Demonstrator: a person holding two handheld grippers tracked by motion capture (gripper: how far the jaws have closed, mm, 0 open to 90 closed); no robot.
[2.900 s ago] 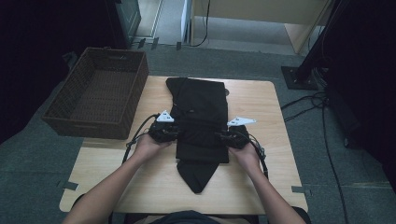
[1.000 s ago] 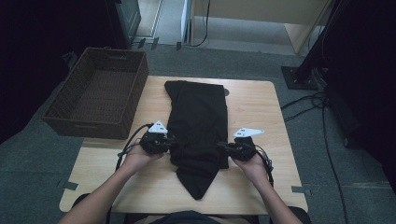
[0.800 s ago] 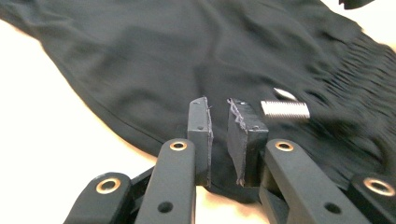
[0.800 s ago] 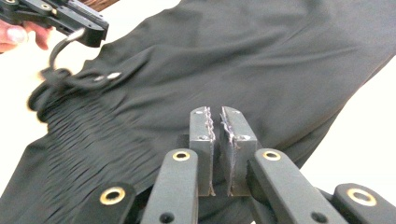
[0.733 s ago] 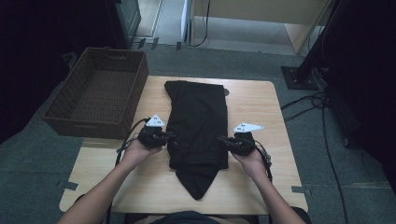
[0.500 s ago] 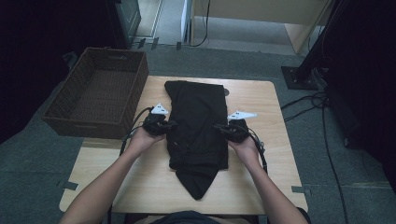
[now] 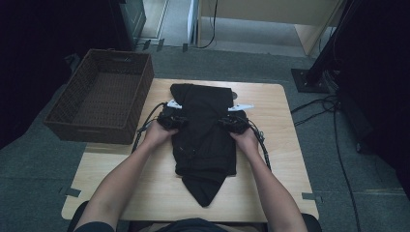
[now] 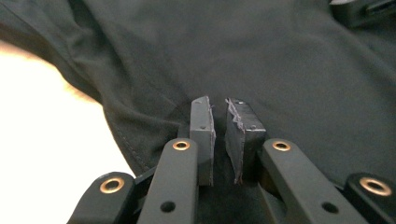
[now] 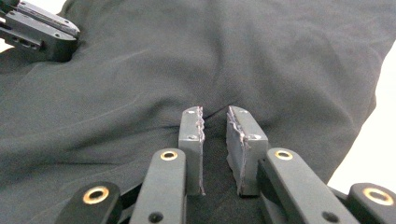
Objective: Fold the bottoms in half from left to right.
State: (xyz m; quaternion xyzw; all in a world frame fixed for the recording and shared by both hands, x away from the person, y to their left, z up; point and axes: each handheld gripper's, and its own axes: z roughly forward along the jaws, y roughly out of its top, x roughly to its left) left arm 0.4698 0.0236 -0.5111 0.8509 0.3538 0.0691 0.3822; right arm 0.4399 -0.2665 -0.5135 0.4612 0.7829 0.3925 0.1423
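Folding a black cloth garment [image 7: 203,130] on a pale wooden table [image 7: 280,145], with a hand-held gripper at each side.

Left gripper [image 7: 180,122] pinches the garment's left edge, its jaws nearly together on a fold. Right gripper [image 7: 226,123] sits at the right edge, its jaws having just been easing apart, fabric between them. Dark woven wicker basket [image 7: 101,99] sits left of the table.

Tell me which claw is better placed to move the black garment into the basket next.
Left, probably: the left claw sits at the edge of the black garment that faces the basket, so its path is shorter.
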